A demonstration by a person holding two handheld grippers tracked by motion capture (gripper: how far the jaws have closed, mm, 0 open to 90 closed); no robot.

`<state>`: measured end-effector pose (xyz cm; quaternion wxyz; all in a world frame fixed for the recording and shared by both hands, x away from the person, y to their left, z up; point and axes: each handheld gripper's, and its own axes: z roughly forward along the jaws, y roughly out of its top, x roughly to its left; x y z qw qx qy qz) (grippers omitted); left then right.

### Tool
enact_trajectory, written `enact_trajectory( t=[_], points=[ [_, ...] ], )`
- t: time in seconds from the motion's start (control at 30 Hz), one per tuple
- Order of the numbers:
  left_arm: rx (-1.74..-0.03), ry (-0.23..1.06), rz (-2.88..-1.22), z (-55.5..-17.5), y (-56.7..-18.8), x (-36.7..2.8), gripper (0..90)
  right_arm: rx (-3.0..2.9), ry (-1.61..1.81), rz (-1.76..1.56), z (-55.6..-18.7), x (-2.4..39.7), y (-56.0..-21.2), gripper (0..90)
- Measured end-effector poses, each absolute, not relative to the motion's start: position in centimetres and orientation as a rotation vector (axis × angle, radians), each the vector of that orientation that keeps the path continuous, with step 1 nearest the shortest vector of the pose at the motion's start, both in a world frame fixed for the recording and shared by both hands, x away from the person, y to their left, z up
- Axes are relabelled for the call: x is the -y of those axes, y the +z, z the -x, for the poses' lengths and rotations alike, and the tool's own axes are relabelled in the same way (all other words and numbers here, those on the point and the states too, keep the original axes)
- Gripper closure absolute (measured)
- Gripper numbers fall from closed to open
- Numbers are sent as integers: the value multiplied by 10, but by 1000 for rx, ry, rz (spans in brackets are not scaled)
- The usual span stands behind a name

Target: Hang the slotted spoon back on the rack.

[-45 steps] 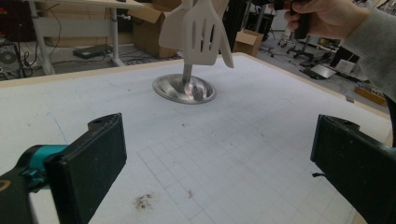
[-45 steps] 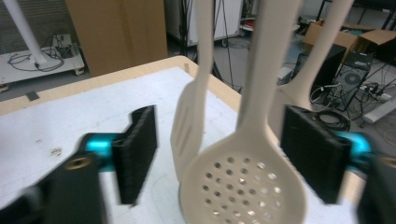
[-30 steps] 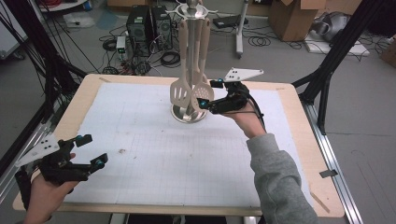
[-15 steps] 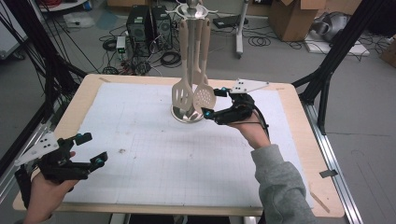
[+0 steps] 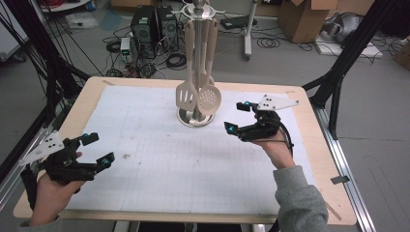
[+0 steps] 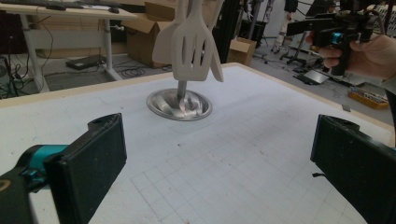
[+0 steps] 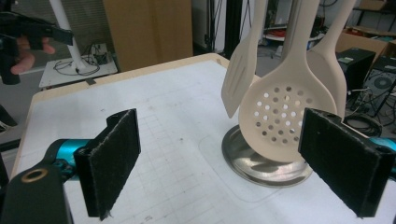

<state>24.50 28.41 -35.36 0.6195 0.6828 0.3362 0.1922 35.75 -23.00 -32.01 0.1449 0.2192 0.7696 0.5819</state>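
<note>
High view: wooden table (image 5: pixel 309 145), covered almost to its edges by a white gridded mat (image 5: pixel 159 159). Toward the far middle of the mat, a metal utensil stand (image 5: pixel 196 117) on a round shiny base, upright, with pale utensils hanging from its top. Among them, a slotted turner (image 5: pixel 186 95) on the left and a perforated skimmer (image 5: pixel 209 100) on the right, side by side, blades just above the base. Right of the stand, near it but apart, the right tool (image 5: pixel 238 117) held in a hand with a grey sleeve, jaws wide open, gripping nothing, pointed toward the skimmer. At the near left corner, well apart from the stand, the left tool (image 5: pixel 98 148), also wide open and empty, held low over the mat edge.

Right gripper view: same stand base (image 7: pixel 266 161) just beyond the open jaws, skimmer (image 7: pixel 280 123) hanging close ahead between them but not touched, its round holes plain to see; turner (image 7: pixel 238 79) edge-on behind it, a third pale spoon-like utensil (image 7: pixel 329 70) to the right.

Left gripper view: jaws far apart over bare mat, stand base (image 6: pixel 180 104) farther off, turner (image 6: pixel 194 44) facing the camera, right tool (image 6: pixel 343 32) in the hand at upper right.
</note>
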Motion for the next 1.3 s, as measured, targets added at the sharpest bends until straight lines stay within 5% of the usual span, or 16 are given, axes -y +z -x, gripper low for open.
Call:
enact_trajectory(
  t=[1.3],
  points=[
    [-773,454,-1566,-248,-355,-284,39,-2133,1684,-747,-315,305,-358,118]
  ],
)
